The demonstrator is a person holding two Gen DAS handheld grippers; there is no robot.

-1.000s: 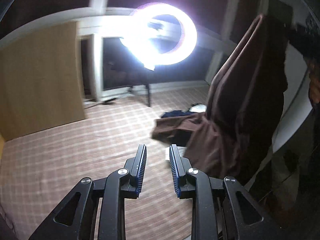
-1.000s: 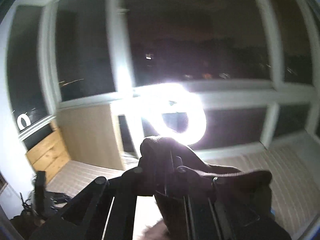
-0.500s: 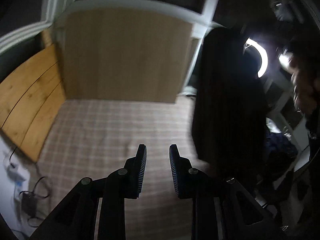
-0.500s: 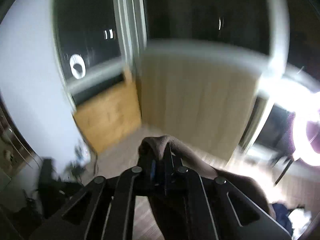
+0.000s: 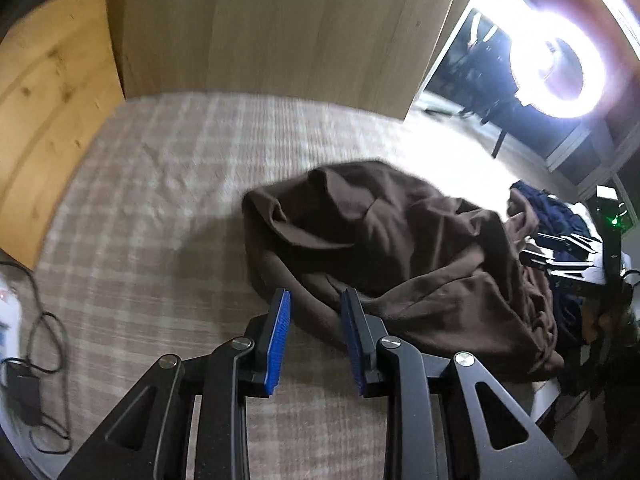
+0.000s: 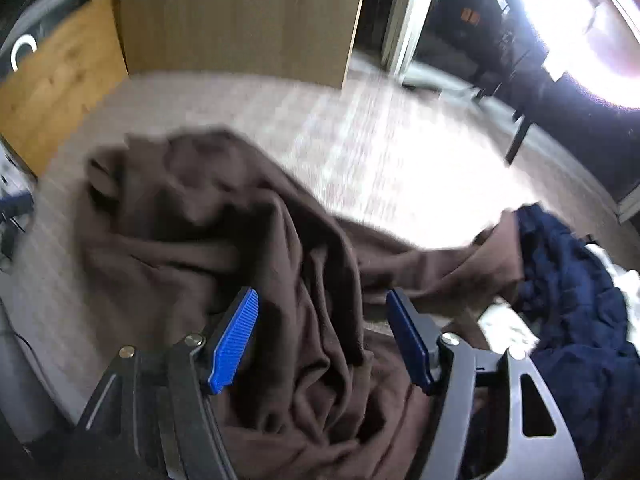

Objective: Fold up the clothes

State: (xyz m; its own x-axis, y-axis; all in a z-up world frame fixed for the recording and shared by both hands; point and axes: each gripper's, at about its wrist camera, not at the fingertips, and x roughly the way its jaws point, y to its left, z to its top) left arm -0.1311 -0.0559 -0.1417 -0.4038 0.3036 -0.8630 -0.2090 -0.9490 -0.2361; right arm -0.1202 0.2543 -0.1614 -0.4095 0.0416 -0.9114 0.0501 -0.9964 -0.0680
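Observation:
A brown garment (image 5: pixel 400 252) lies crumpled in a heap on the checked bed cover (image 5: pixel 160 208). My left gripper (image 5: pixel 314 308) is open and empty, its tips just at the heap's near edge. In the right wrist view the same brown garment (image 6: pixel 224 232) fills the middle, and my right gripper (image 6: pixel 320 308) is open wide with folds of the cloth lying loose between its jaws. The right gripper also shows in the left wrist view (image 5: pixel 568 256), at the heap's right end.
A pile of dark blue clothes (image 6: pixel 576 288) lies to the right of the brown heap, with something white beside it. A wooden panel (image 5: pixel 280 28) stands behind the bed. A bright ring light (image 5: pixel 560 68) is at the far right. Cables and a charger (image 5: pixel 24 376) lie at the left.
The brown garment hung from my shut right gripper; now it lies heaped on the bed and the right gripper has opened. Both grippers have swung down toward the bed.

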